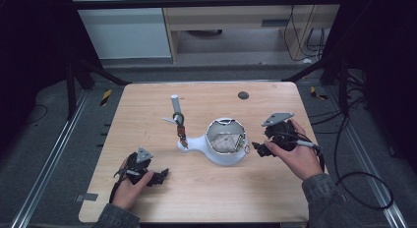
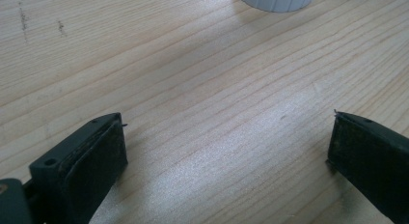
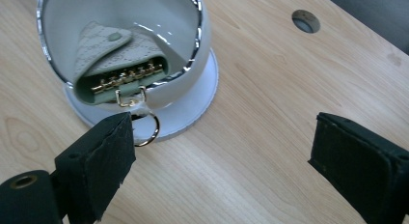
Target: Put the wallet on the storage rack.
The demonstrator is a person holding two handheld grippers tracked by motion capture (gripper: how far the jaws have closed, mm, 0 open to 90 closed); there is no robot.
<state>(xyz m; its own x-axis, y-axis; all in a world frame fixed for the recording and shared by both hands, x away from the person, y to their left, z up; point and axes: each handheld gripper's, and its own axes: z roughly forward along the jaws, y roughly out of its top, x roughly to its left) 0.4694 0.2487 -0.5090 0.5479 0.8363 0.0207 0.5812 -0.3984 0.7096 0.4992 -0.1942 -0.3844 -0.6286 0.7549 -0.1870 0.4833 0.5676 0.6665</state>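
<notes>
A white bowl-shaped dish with a chrome rim [image 1: 225, 142] stands mid-table on a white base [image 3: 193, 108]. Inside it lies a pale patterned key case [image 3: 120, 60] with gold hooks; its metal ring [image 3: 147, 130] hangs over the dish's edge. My right gripper [image 1: 258, 149] sits just right of the dish, open. In the right gripper view the ring lies beside the tip of its left jaw, and nothing is between the pads [image 3: 103, 156]. My left gripper [image 1: 160, 176] rests near the front left, open over bare wood [image 2: 226, 151].
From the dish's base a white arm runs left to an upright post [image 1: 176, 107] with a small brown item hanging on it [image 1: 182, 132]. A round hole [image 1: 243, 95] is in the tabletop behind the dish. Cables trail off the table's right side.
</notes>
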